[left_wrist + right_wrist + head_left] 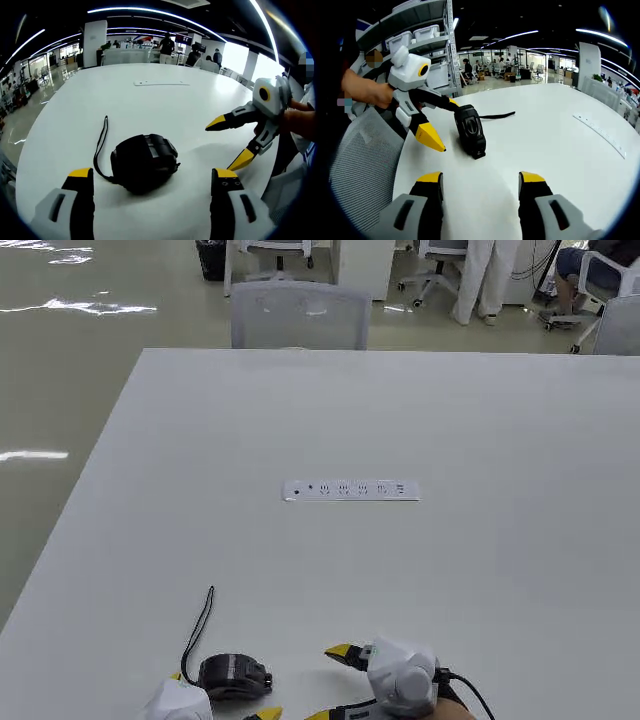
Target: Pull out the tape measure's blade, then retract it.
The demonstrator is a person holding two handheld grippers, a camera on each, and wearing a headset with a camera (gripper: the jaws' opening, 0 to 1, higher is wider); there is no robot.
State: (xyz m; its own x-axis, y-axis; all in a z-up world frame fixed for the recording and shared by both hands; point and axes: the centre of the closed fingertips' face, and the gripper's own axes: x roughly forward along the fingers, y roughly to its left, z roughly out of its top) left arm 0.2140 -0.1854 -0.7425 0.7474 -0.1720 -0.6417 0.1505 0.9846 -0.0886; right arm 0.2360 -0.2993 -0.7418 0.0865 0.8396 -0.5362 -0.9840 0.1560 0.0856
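Note:
A black tape measure (235, 676) lies near the front edge of the white table (400, 420), its blade in and its thin black wrist strap (200, 625) trailing away from me. My left gripper (220, 696) stands open with the tape measure (145, 161) between its yellow-tipped jaws, which do not clamp it. My right gripper (330, 683) is open just to the right of the case, its jaws pointing at it with nothing between them. In the right gripper view the tape measure (470, 129) sits ahead of the right gripper (481, 177), with the left gripper (441, 120) straddling it.
A white power strip (350, 490) lies flat at the table's middle. A grey mesh chair (300, 315) stands at the far edge. People and office chairs are far behind. The table's left edge (70, 510) drops to a glossy floor.

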